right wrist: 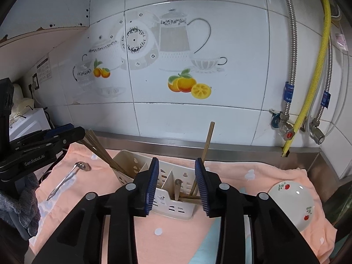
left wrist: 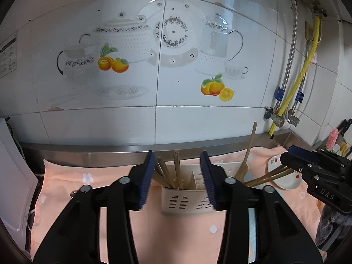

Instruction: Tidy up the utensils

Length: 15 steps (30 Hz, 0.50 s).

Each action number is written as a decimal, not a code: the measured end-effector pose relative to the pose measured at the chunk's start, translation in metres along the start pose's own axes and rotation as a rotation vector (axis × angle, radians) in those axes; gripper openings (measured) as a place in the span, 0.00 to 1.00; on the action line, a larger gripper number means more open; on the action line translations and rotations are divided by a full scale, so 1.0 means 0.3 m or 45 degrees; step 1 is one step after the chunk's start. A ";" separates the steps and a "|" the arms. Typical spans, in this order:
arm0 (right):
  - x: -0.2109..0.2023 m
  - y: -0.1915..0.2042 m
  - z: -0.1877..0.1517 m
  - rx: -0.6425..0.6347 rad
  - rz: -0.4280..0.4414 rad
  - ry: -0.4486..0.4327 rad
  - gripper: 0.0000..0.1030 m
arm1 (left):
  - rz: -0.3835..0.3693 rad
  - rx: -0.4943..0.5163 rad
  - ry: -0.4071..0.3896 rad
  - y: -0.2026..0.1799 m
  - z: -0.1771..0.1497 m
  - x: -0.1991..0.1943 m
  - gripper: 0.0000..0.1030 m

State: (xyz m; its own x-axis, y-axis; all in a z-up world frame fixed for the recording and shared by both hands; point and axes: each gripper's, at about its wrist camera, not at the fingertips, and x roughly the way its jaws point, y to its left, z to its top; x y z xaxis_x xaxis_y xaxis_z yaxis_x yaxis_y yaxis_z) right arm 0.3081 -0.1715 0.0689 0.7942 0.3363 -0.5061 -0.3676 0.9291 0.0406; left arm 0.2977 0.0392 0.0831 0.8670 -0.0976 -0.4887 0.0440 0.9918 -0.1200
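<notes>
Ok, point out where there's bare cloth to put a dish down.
Free: cloth in front of the utensil caddy, and between caddy and floral plate. Crowded: left of it, where the metal spoon lies.

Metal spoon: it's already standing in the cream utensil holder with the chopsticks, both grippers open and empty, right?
Not quite. The metal spoon is not in the utensil holder; it lies flat on the peach cloth to the holder's left, as the right wrist view shows. The rest holds: chopsticks stand in the holder, and the left gripper and right gripper are open and empty.
</notes>
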 end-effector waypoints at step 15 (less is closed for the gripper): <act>-0.132 0.000 -0.040 0.005 -0.003 -0.046 0.59 | 0.052 0.017 -0.045 0.005 -0.038 -0.148 0.84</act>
State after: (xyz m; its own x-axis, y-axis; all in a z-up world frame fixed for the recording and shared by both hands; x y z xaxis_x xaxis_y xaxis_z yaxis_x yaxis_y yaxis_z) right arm 0.2710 -0.1865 0.0786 0.8121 0.3395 -0.4745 -0.3638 0.9305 0.0431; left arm 0.2536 0.0440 0.0948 0.8853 -0.0541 -0.4619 0.0146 0.9960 -0.0887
